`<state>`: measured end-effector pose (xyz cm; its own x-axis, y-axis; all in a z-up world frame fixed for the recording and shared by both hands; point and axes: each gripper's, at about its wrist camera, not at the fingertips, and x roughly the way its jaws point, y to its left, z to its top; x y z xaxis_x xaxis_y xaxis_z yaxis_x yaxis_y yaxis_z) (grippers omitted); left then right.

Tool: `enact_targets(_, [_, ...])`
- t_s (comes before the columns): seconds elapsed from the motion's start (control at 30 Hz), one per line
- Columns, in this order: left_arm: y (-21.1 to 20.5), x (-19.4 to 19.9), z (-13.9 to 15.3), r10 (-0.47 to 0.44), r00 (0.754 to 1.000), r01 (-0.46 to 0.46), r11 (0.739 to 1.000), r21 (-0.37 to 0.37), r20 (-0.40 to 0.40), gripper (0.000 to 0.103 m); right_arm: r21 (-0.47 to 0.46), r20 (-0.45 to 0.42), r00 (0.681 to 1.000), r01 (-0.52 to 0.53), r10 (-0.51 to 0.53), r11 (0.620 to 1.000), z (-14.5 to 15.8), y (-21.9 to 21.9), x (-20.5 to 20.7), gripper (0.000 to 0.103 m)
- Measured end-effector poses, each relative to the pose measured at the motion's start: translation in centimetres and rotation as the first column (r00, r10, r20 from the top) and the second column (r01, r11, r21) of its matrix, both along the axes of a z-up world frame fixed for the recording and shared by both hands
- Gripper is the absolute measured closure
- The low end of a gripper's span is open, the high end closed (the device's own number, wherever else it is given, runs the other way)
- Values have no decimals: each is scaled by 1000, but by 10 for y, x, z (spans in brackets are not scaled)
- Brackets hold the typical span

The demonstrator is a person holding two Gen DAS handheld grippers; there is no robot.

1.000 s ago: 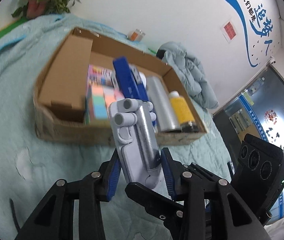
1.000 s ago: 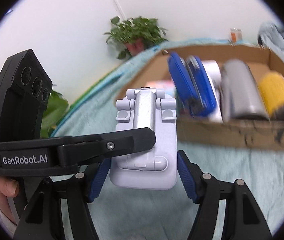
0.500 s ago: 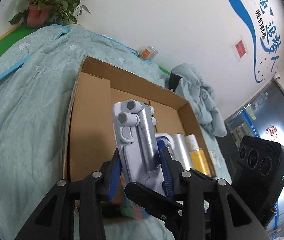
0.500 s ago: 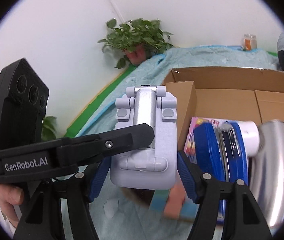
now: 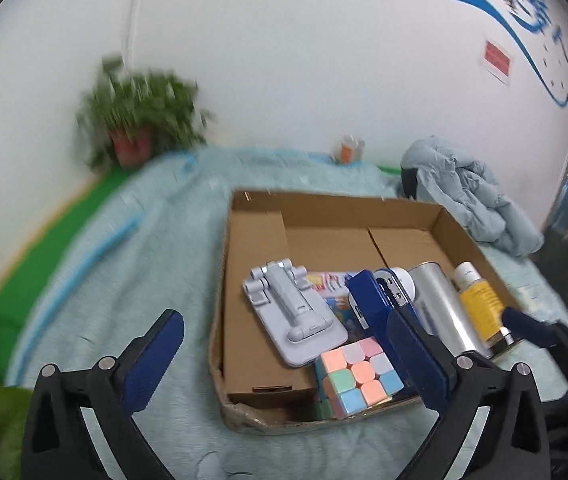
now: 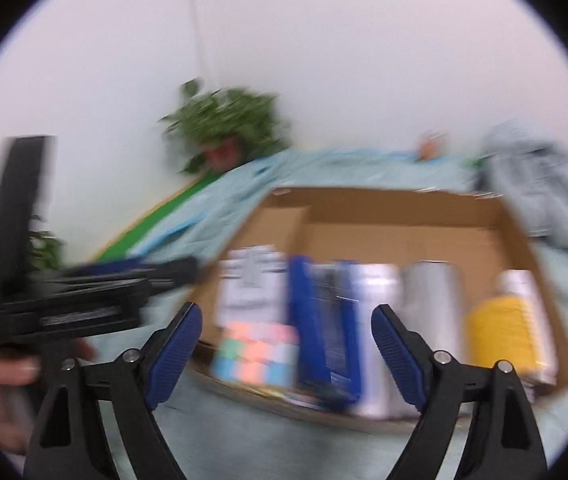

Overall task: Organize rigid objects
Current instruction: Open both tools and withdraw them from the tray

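The pale lilac folding plastic phone stand [image 5: 294,318] has left both tongs and now lies in the brown cardboard box [image 5: 324,208], frame centre, above the pastel puzzle cube [image 5: 358,376]; left tongs [image 5: 284,356] and right tongs [image 6: 286,350] are opening, nothing between them

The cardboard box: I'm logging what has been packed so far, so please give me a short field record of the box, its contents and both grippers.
container: cardboard box on a light blue cloth
left in box: folded cardboard flap
on flap: grey phone stand, lying flat
front: pastel puzzle cube
middle: blue case
right: silver can, then yellow bottle, both lying down
left gripper: jaws opening, nothing between them
right gripper: jaws opening, nothing between them
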<state>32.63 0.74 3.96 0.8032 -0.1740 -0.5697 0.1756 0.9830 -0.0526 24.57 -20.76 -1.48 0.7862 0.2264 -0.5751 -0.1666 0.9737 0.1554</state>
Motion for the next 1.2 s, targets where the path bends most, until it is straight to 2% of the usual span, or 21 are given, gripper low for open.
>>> enact_targets(0.03, [-12,-16,-1,13,999,-15,999,45,47,0,-14,12,999,31,-31,999,-4,-10,-12,11])
enact_targets(0.1, [-31,-39,-8,26,997,-32,996,79,78,0,-51,10,996,85,-85,995,-17,-26,-30,10])
enact_targets(0.2, [-55,-64,-30,55,996,-57,998,39,63,0,-119,-25,988,146,-150,982,-37,-42,-39,10])
enact_targets(0.27, [-68,-75,-42,73,996,-75,997,28,57,0,-114,-74,981,172,-181,979,-48,-58,-44,10])
enact_targets(0.33, [-79,-85,-50,81,996,-82,996,20,47,0,-122,-79,977,189,-199,974,-51,-69,-51,10])
enact_targets(0.43, [-96,-90,-58,62,998,-63,998,9,26,0,-140,-76,976,191,-203,971,-49,-79,-59,10])
enact_targets(0.5, [-104,-92,-58,59,998,-60,998,24,30,0,-149,-74,976,192,-205,970,-47,-83,-63,10])
enact_targets(0.6, [-109,-98,-54,67,997,-67,998,6,42,0,-149,-57,975,204,-214,968,-44,-90,-68,10])
enact_targets(0.97, [-107,-104,-46,53,997,-54,998,18,54,0,-152,-49,980,185,-194,971,-43,-91,-73,10])
enact_targets(1.2, [-108,-99,-50,53,998,-54,998,36,41,0,-160,-47,979,186,-196,969,-42,-89,-71,10])
